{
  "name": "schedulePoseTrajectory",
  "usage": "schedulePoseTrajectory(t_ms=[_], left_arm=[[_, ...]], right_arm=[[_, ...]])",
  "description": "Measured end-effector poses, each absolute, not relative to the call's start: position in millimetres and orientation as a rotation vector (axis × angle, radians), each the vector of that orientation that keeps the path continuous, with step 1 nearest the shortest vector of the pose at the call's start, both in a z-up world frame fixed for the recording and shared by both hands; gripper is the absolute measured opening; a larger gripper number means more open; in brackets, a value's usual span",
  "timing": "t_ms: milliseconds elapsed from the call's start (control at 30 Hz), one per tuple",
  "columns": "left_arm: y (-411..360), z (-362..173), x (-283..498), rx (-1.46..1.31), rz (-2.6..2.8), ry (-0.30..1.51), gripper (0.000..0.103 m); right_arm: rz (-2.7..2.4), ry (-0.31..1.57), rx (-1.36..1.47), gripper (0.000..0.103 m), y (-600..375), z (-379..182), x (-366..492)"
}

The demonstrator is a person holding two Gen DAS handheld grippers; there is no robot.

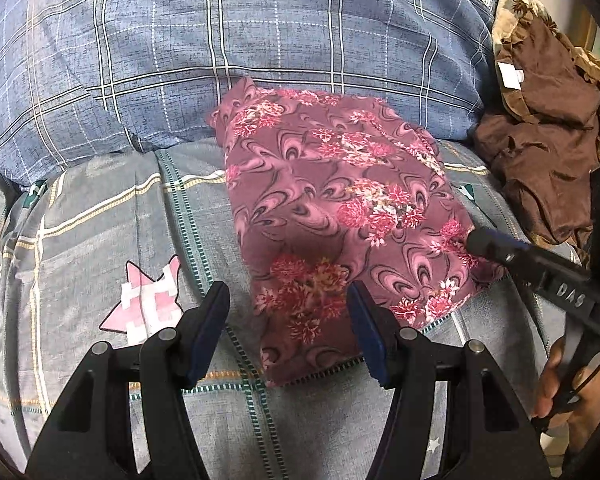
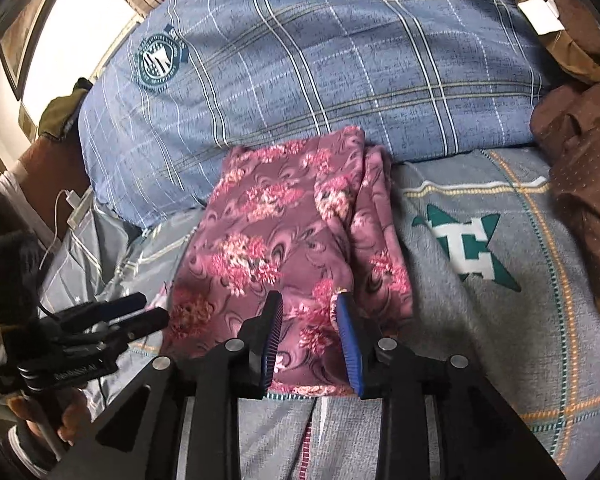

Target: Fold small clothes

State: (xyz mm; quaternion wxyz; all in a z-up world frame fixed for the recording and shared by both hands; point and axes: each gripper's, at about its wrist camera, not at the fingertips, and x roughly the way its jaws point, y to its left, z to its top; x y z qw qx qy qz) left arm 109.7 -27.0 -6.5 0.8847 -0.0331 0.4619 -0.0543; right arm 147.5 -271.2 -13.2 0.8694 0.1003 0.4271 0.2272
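A folded maroon cloth with pink flowers lies flat on the grey bed sheet, its far end against a blue plaid pillow. My left gripper hovers open over the cloth's near left corner, with nothing between its pads. In the right wrist view the same cloth shows a doubled fold along its right side. My right gripper stands over its near edge, jaws apart, the cloth lying under the gap. Its blue right pad touches a raised bit of the cloth's edge.
A heap of brown clothes with a white label sits at the right, also visible as the brown heap. A hand holds the right gripper's handle. A white charger and cable lie at the bed's left side.
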Motion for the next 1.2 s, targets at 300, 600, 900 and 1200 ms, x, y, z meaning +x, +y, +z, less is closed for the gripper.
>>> schedulePoseTrajectory(t_ms=[300,600,900,1200], left_arm=[[12,-5,155,-0.207,-0.104,1.038,0.060],[45,-46,250,-0.483,-0.129,1.260,0.061],[38,-53,255,-0.464,-0.144,1.218,0.063],[53,-51,278,-0.569,-0.164,1.189,0.063]], right_arm=[[0.448,0.869,0.236,0.037,-286,4,174],[0.421,1.032,0.267,0.041,-258,-24,263],[0.426,1.002,0.246,0.012,-271,-34,270],[0.418,0.916,0.283,0.044,-266,-14,301]])
